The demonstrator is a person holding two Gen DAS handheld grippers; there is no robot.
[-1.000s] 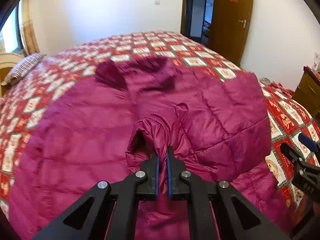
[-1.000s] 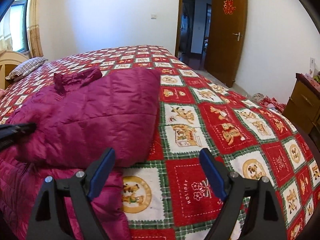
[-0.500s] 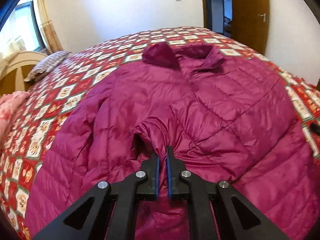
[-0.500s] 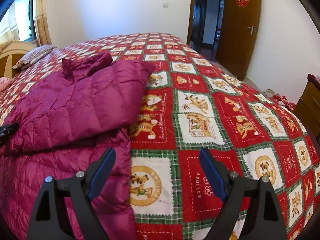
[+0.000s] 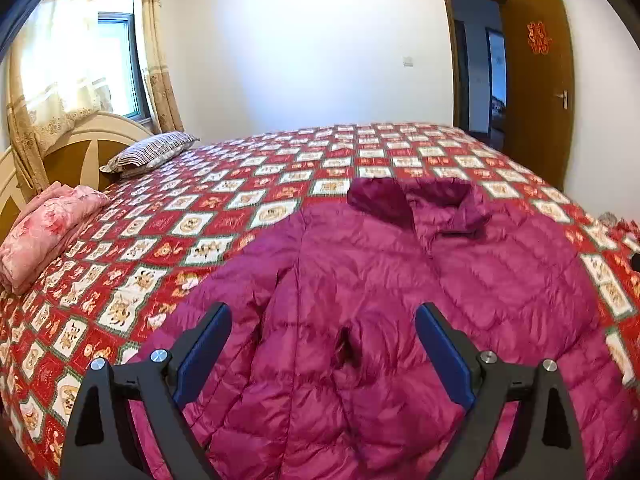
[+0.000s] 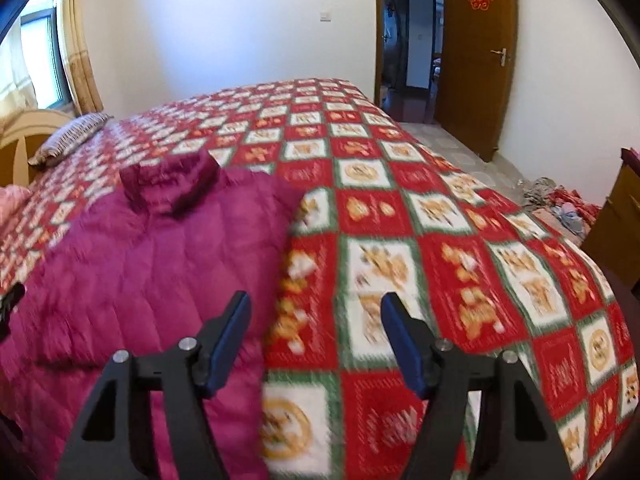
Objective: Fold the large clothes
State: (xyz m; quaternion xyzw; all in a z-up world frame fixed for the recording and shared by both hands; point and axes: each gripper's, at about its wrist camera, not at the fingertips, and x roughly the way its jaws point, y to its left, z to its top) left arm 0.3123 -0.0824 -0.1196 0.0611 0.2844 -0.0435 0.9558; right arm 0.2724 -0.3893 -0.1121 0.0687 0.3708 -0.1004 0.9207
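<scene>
- Big picture first: the magenta puffer jacket [image 5: 400, 300] is lying on the checked red bedspread [image 5: 224, 216], collar [image 5: 420, 200] pointing away from you toward the far wall. Its right sleeve is already folded in across the chest, with the cuff opening [image 5: 346, 346] sitting on the jacket's middle, nearer you than the collar.
- What just changed: a second ago your left gripper [image 5: 322, 340] was pinched tight on that sleeve near the cuff. Now its jaws are opening and stand spread wide with nothing between the pads, so the sleeve's been dropped and it's resting on the jacket body by itself.
- The left view also swung. More of the bedspread left of the jacket shows now, plus the striped pillow [image 5: 152, 152] and the pink folded bedding [image 5: 44, 232] by the headboard. Looks to me like you're heading for the other sleeve side.
- Your right gripper [image 6: 314, 336] is hovering at the jacket's right edge, over the line where puffer meets bedspread. Its jaws are closing but the pads aren't on anything yet; the view is blurry there.
- For the task: I'd call one sleeve fold done. Left sleeve and the bottom-up fold still look undone, so you're maybe a third in.
- Watch it: puffy fabric springs back, so that sleeve may creep open.
</scene>
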